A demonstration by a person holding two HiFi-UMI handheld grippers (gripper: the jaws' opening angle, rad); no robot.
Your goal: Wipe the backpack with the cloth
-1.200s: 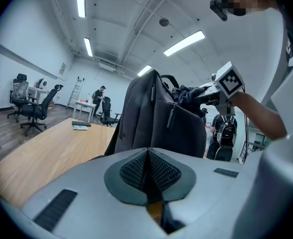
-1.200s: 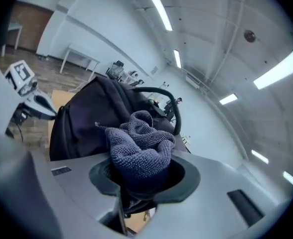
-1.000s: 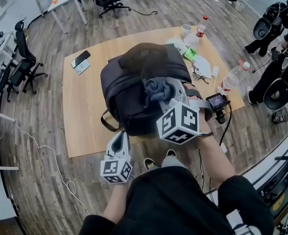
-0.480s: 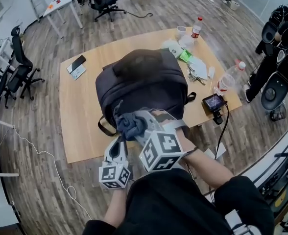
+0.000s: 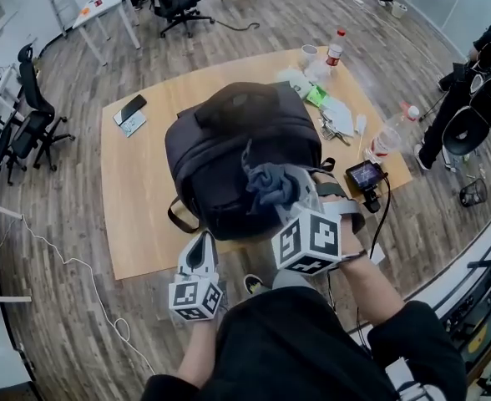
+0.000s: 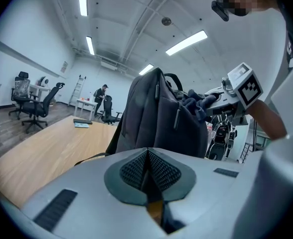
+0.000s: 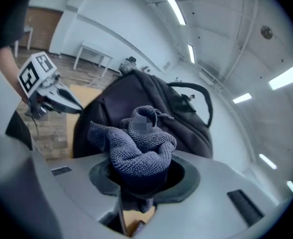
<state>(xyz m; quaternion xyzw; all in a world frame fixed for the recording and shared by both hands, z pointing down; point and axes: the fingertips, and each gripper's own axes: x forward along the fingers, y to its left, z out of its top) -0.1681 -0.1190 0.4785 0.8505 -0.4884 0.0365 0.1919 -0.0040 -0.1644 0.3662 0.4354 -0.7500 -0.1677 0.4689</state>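
Black backpack: one, upright at desk centre.
Grey cloth: one, against backpack's 4 o'clock side.
Right tongs: pinching cloth.
Left tongs: pressed together, empty.

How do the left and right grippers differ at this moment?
The left gripper is shut on nothing; the right gripper is shut on the grey cloth. The left gripper sits at the table's near edge, the right gripper over the backpack. Each carries a marker cube.

Open-plan office or lab space: swivel chairs far left, wooden table, ceiling strip lights, plank floor.
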